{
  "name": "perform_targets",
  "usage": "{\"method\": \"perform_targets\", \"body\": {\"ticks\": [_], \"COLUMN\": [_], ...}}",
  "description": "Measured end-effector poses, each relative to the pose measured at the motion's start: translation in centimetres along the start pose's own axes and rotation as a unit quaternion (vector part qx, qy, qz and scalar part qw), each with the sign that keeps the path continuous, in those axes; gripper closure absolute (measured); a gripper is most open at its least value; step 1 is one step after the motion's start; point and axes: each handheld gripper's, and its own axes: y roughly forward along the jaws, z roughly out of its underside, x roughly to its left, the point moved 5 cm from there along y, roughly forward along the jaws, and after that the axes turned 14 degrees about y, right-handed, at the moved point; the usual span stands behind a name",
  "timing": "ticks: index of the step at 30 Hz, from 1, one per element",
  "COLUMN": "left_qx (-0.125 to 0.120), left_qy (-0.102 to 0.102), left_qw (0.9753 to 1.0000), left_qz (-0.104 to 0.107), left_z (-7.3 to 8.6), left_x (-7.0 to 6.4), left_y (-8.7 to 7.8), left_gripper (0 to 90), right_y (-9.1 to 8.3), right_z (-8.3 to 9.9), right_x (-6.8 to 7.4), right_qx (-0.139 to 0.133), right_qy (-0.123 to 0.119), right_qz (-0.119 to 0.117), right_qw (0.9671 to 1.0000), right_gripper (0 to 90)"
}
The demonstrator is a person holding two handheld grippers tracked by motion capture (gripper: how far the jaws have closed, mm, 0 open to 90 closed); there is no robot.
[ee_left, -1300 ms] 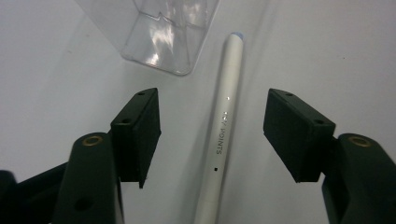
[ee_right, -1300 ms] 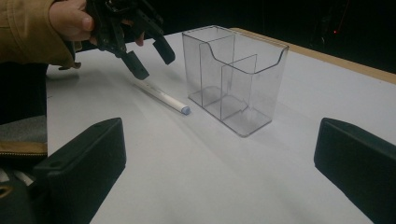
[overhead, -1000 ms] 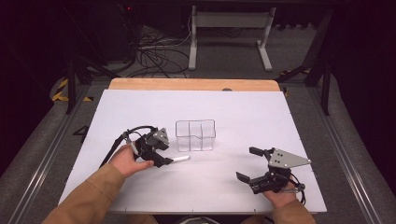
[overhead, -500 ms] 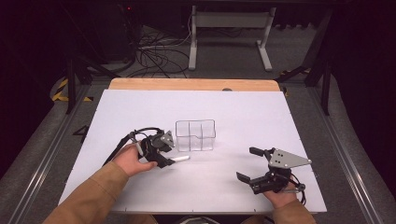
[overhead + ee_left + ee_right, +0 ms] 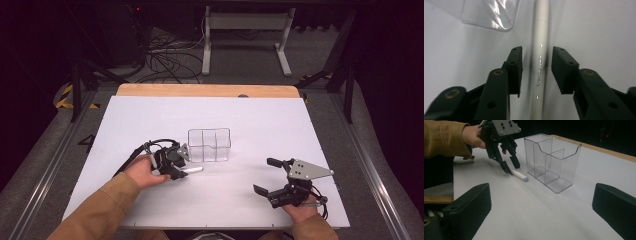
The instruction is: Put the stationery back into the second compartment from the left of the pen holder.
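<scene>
My left gripper [image 5: 537, 67] is right over the pen [image 5: 539, 55], jaws apart with one on each side and not touching it yet. The pen lies flat on the table [image 5: 260, 125] just beside the clear bin [image 5: 209, 144], its long axis running straight up between the jaws, so I'd guess I only need to close. My right gripper [image 5: 274, 176] sits wide open and well apart.

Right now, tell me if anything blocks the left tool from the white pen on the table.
Nothing visible does. The left tool is open with the white pen lying on the table between its jaws; the clear organizer stands off to the side.
</scene>
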Motion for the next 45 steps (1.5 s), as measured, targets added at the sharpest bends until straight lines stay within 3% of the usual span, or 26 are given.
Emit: {"method": "perform_targets", "body": {"ticks": [3, 8, 20, 26, 29, 30, 37, 45], "left_qx": [0.000, 0.000, 0.006, -0.009, -0.026, -0.034, -0.097, -0.160], "left_qy": [0.005, 0.011, 0.024, 0.015, 0.018, 0.010, 0.004, -0.007], "left_qw": [0.9999, 0.9998, 0.9996, 0.9998, 0.9995, 0.9994, 0.9950, 0.9862], "left_qz": [0.012, 0.016, 0.009, 0.006, -0.002, -0.002, -0.021, -0.039], "left_z": [0.0, 0.1, 0.0, 0.2, 0.1, 0.1, -0.5, -0.7], "left_x": [-0.1, -0.1, -0.1, 0.0, 0.0, -0.2, -0.7, -0.8], "left_y": [0.1, 0.1, -0.1, -0.9, -1.7, -1.9, -4.2, -6.4], "left_gripper": [69.8, 77.6, 78.8, 78.8, 78.8, 78.8, 78.8, 78.8], "right_y": [0.0, 0.0, 0.0, 0.0, 0.0, 0.0, 0.0, 0.0], "right_z": [0.0, 0.0, 0.0, 0.0, 0.0, 0.0, 0.0, 0.0], "right_x": [0.1, 0.1, 0.1, 0.1, 0.1, 0.1, 0.1, 0.1], "right_qx": [-0.002, -0.002, -0.001, -0.001, -0.001, -0.001, -0.001, -0.002], "right_qy": [0.003, 0.002, 0.002, 0.002, 0.001, 0.002, 0.002, 0.003], "right_qz": [-0.006, -0.009, -0.010, -0.009, -0.009, -0.009, -0.008, -0.007], "right_qw": [1.0000, 1.0000, 0.9999, 1.0000, 1.0000, 1.0000, 1.0000, 1.0000], "right_gripper": [2.8, 2.8, 2.8, 2.8, 2.8, 2.8, 2.8, 2.8]}}
